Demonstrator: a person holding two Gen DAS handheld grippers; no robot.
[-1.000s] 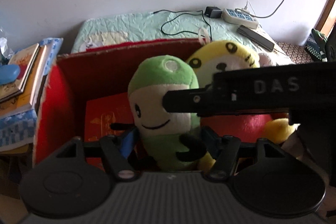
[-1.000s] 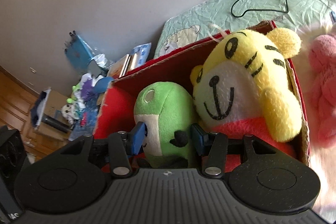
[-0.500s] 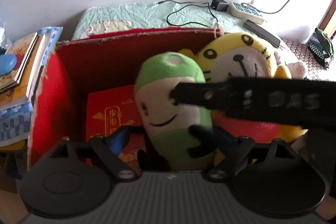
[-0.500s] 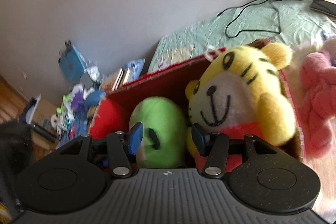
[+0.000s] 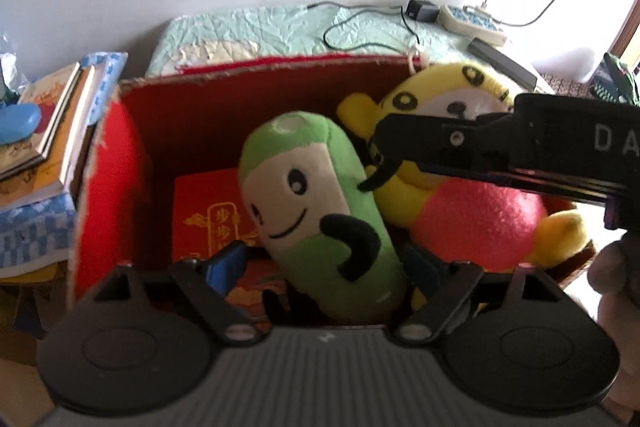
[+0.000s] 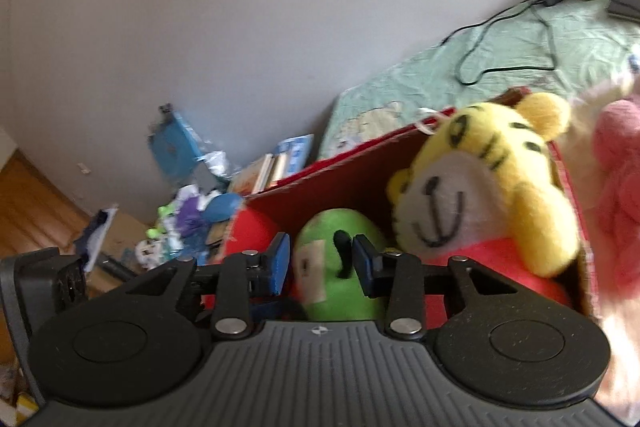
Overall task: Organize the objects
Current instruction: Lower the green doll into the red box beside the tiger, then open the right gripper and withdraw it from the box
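A red box (image 5: 104,187) stands against the bed (image 5: 280,31), with books (image 5: 48,131) stacked at its left. Inside, a yellow tiger (image 5: 460,195) leans in the right corner, and a green plush (image 5: 320,211) lies tilted beside it, touching it, over a red packet (image 5: 204,215). The left tongs (image 5: 324,263) stand released, wide around the green plush's lower end. The right tongs (image 6: 318,261) have just been closing with the green plush between them; whether the pads press it I cannot tell.
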